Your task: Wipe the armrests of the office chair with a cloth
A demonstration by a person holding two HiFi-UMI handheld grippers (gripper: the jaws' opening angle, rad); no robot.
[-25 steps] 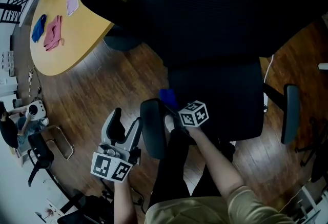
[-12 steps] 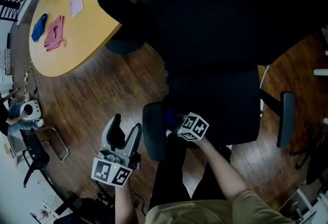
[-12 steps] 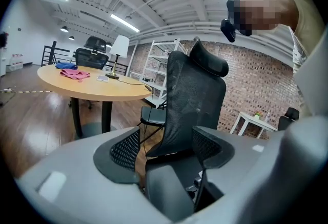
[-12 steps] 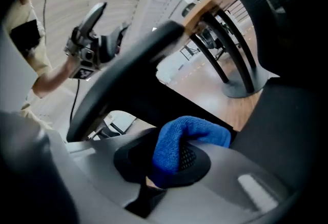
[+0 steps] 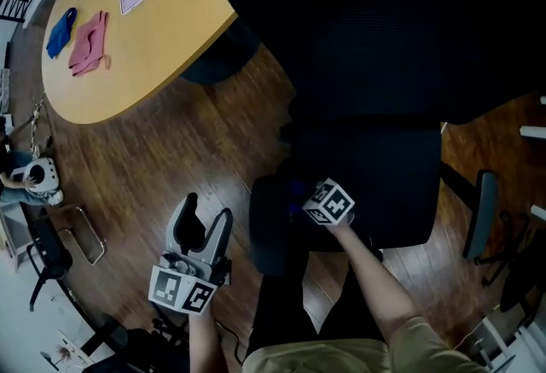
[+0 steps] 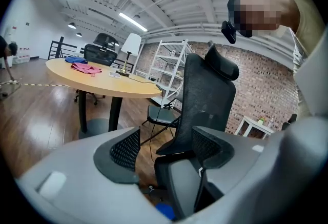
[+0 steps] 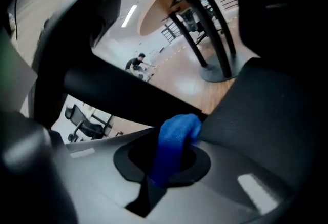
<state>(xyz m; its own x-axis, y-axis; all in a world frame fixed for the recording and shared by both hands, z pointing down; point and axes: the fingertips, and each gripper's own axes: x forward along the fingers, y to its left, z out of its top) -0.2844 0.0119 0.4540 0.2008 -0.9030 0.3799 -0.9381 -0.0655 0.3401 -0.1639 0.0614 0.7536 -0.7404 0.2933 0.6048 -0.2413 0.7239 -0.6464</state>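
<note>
Spotter: Head view first: the right gripper [image 5: 299, 192] is set against the dark armrest [image 5: 266, 230] of the office chair [image 5: 367, 64]; the left gripper [image 5: 207, 224] is held near it, over the floor [image 5: 171, 158].
Caller: Left gripper view?
Spotter: Jaws are spread, nothing between them.
Caller: Right gripper view?
Spotter: Blue cloth [image 7: 174, 141] is clamped, pressed against dark chair padding.

Holding the left gripper [image 5: 207, 213] over the floor [image 5: 171, 158], just left of the office chair's [image 5: 367, 107] left-hand armrest [image 5: 266, 230]. Poking the right gripper [image 5: 299, 192] and the cloth [image 7: 174, 141] between its jaws in at that armrest's inner side, beside the seat [image 5: 384, 175]. Leaving the table [image 5: 171, 38] well off at the back left, spare cloths [image 5: 85, 43] lying on its far end.
</note>
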